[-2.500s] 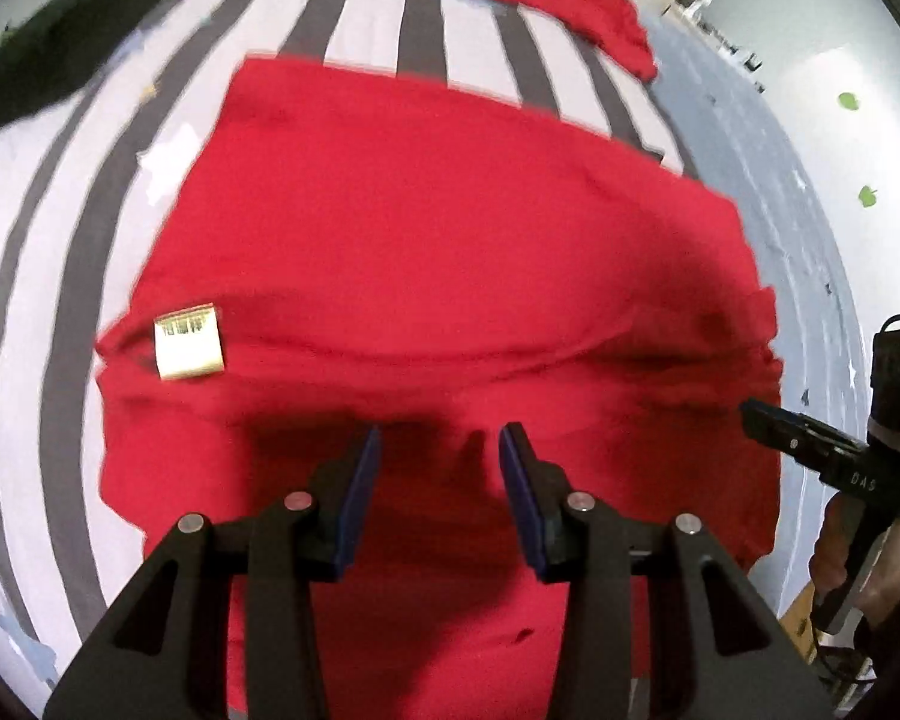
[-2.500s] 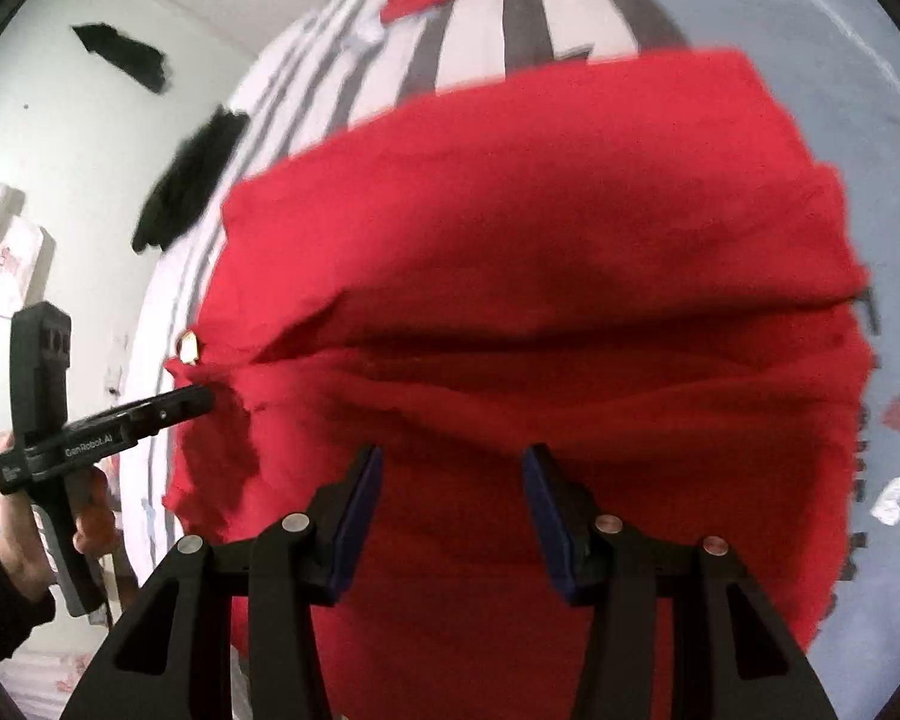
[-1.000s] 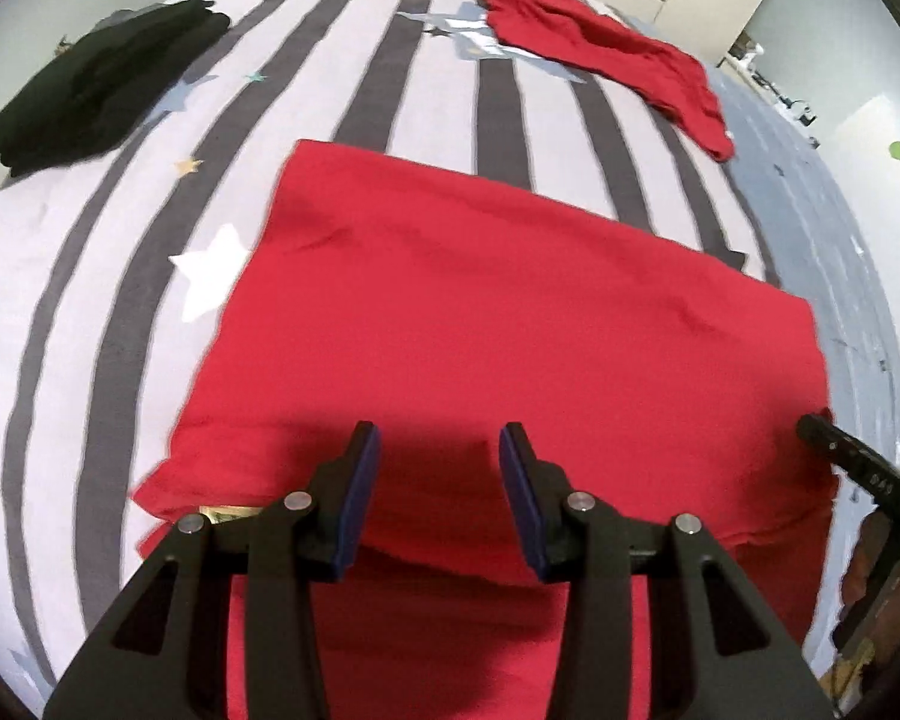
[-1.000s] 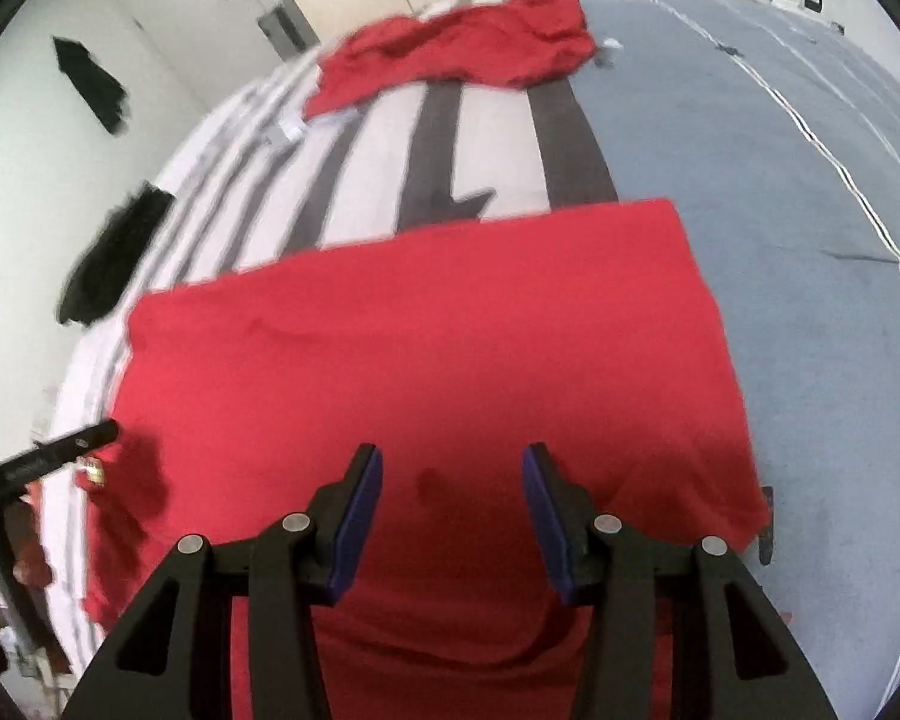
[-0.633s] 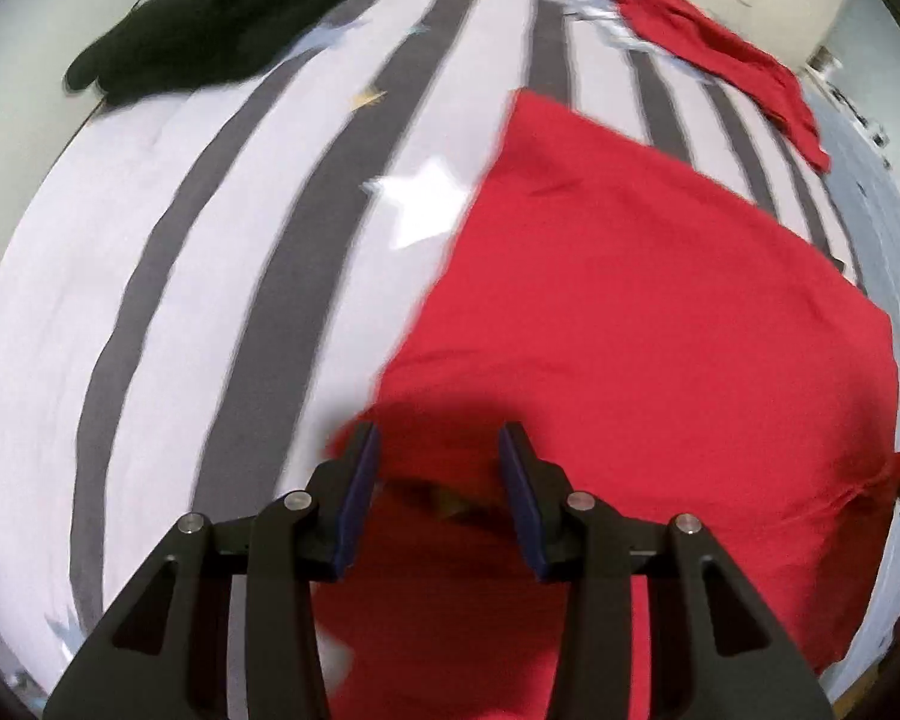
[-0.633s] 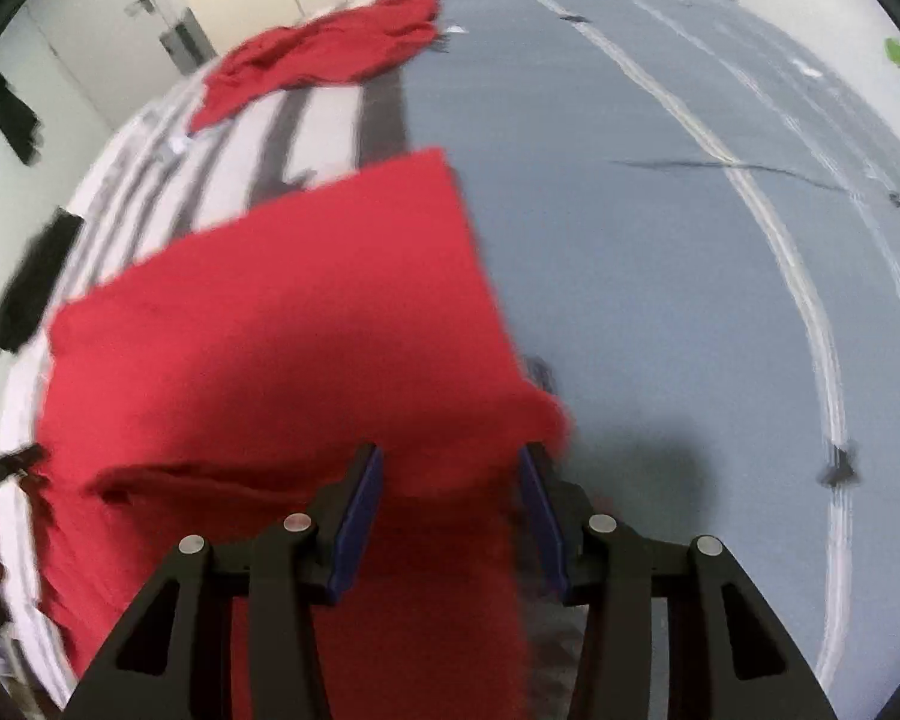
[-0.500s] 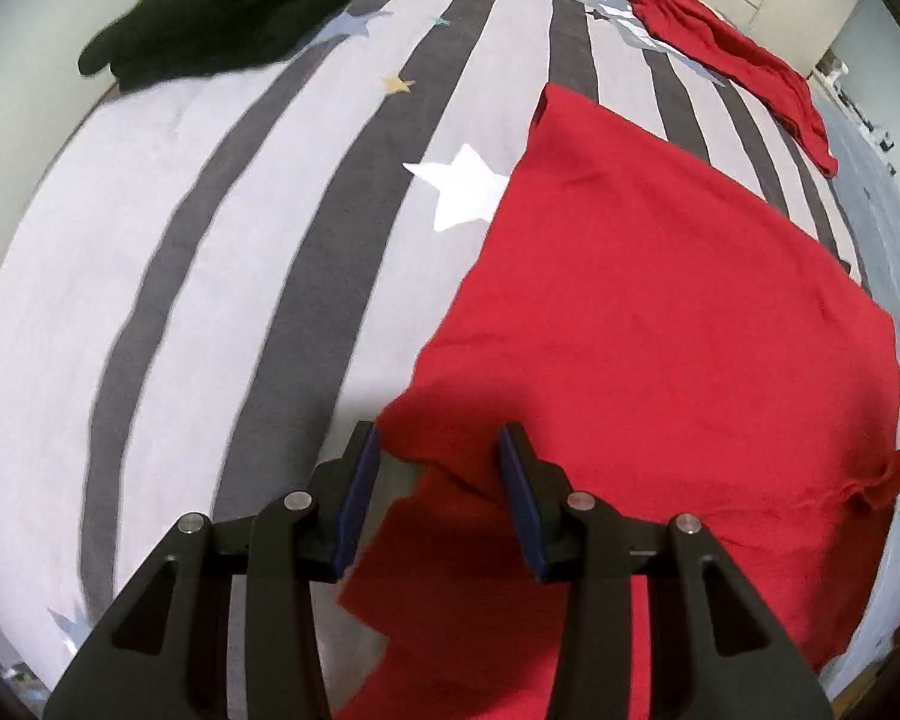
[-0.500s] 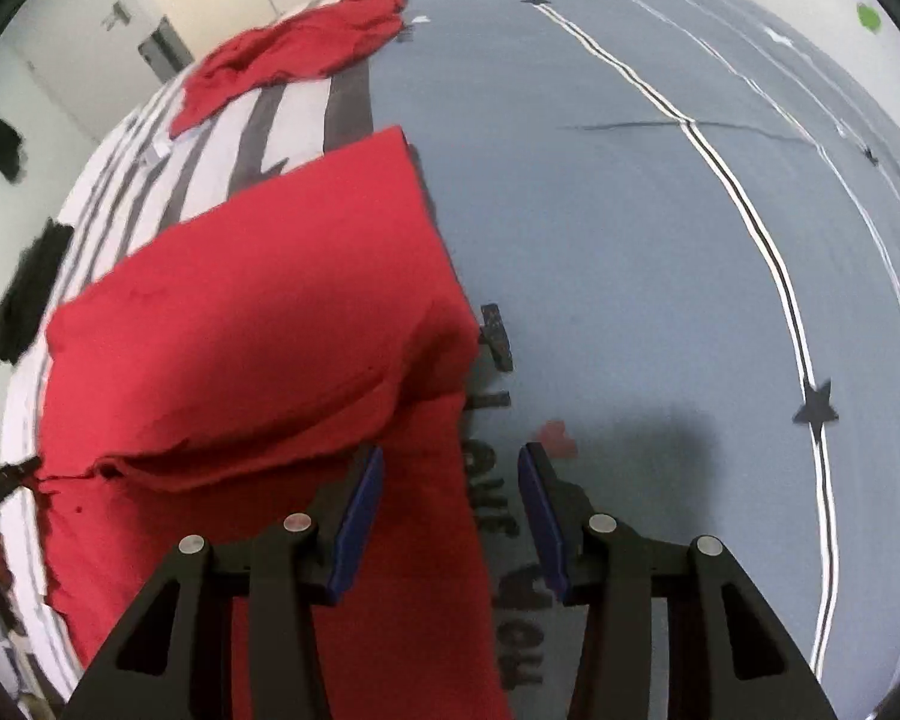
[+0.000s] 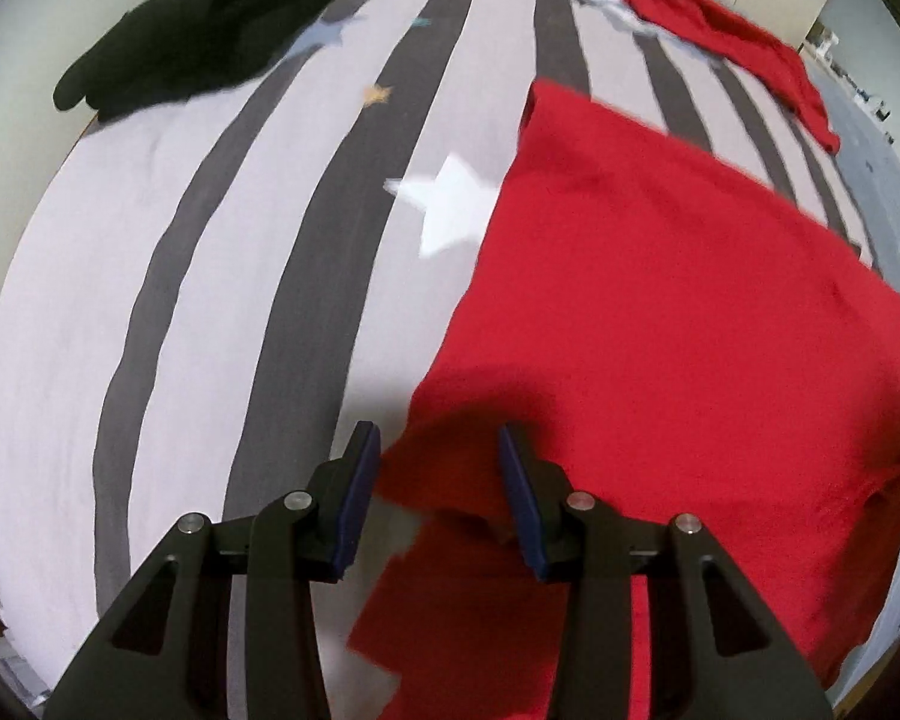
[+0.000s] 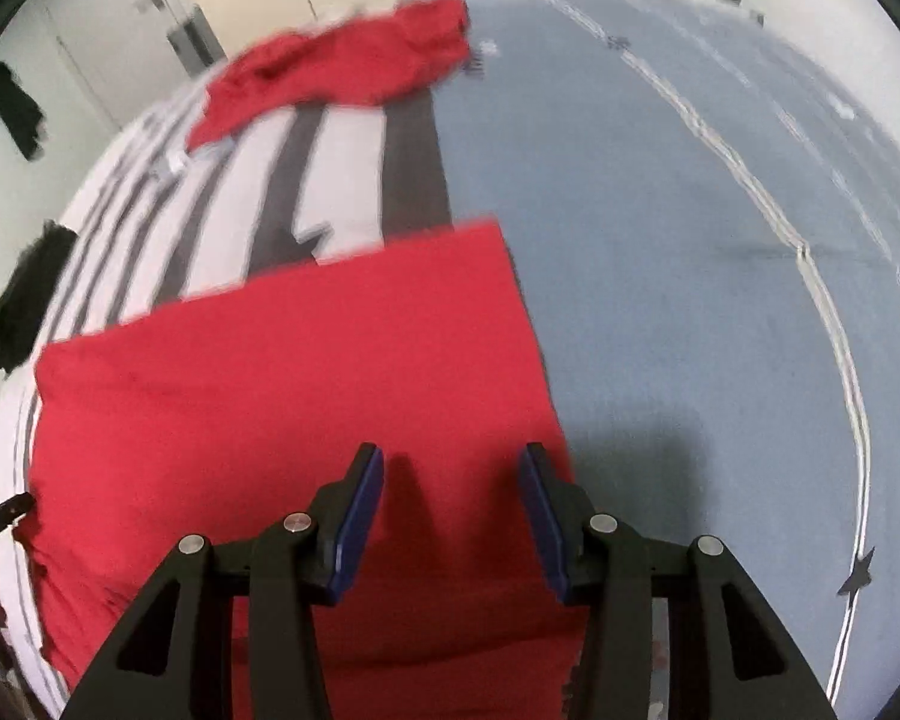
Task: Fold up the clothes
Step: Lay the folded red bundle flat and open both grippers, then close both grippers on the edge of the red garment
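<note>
Here we hold both grippers over a folded red garment [image 9: 660,312] lying flat on a striped bedspread [image 9: 210,240].

Our left gripper [image 9: 439,477] hangs with its jaws wide apart over the cloth's near left corner, gripping nothing; our right gripper [image 10: 453,495], jaws equally wide and empty, hangs above the near right edge, where the fabric meets a blue-grey cover [image 10: 690,240]. A second red garment [image 10: 342,72] lies crumpled at the bed's far end, and a black garment [image 9: 204,30] rests well apart to the left.
</note>
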The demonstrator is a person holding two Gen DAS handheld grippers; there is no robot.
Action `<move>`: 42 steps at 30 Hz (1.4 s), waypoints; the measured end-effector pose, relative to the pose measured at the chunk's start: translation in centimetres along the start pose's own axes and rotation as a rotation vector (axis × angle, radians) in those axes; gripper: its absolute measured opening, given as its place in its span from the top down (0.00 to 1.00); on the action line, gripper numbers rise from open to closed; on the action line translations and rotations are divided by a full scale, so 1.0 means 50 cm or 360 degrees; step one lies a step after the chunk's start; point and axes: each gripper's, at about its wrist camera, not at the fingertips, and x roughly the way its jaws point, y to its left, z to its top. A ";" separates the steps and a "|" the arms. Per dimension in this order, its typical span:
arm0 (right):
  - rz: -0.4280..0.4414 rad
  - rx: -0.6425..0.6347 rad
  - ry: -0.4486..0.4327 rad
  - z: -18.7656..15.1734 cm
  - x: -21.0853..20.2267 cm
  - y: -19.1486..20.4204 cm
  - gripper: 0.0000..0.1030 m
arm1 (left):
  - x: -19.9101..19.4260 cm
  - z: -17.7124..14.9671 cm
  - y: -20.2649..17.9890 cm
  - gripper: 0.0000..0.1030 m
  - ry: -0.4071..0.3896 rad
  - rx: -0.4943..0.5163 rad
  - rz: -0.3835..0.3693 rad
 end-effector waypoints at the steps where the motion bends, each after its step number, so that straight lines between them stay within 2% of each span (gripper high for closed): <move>1: 0.0008 0.0004 0.0009 -0.012 -0.005 -0.008 0.59 | -0.002 -0.007 0.006 0.63 0.0001 -0.0005 -0.0010; 8: 0.0063 0.0124 0.0076 -0.129 -0.049 -0.076 0.59 | -0.006 -0.025 0.036 0.63 0.0022 -0.0079 -0.0071; 11: 0.0094 0.0170 0.0056 -0.138 -0.058 -0.084 0.59 | -0.012 -0.021 0.038 0.63 0.0015 -0.0088 -0.0068; 17: 0.0081 0.0119 -0.0128 -0.072 -0.102 -0.056 0.58 | -0.049 0.023 0.039 0.62 -0.0153 -0.0096 -0.0097; 20: 0.0102 0.0100 -0.0144 -0.020 -0.065 -0.050 0.57 | -0.038 0.071 0.029 0.56 -0.0210 -0.0085 -0.0143; 25: 0.0138 0.0068 -0.0158 0.067 0.002 -0.040 0.57 | -0.004 0.174 0.003 0.55 -0.0289 -0.0013 -0.0215; 29: 0.0166 0.0043 -0.0170 0.137 0.056 -0.032 0.57 | 0.039 0.252 -0.014 0.55 -0.0281 0.0033 -0.0236; 31: 0.0178 0.0111 -0.0133 0.146 0.083 -0.043 0.57 | 0.073 0.285 -0.019 0.55 -0.0261 0.0063 -0.0243; 34: 0.0226 0.0192 -0.0101 0.150 0.110 -0.055 0.58 | 0.092 0.297 -0.040 0.55 -0.0246 0.0150 -0.0244; 35: 0.0241 0.0189 -0.0106 0.148 0.111 -0.057 0.60 | 0.095 0.300 -0.045 0.60 -0.0247 0.0171 -0.0253; 36: 0.0257 0.0182 -0.0111 0.145 0.111 -0.059 0.66 | 0.098 0.303 -0.049 0.73 -0.0248 0.0193 -0.0263; 39: 0.0294 0.0170 -0.0103 0.142 0.116 -0.061 0.84 | 0.114 0.316 -0.056 0.95 -0.0235 0.0216 -0.0249; 42: 0.0332 0.0179 -0.0112 0.159 0.131 -0.057 0.93 | 0.114 0.326 -0.059 0.98 -0.0237 0.0204 -0.0251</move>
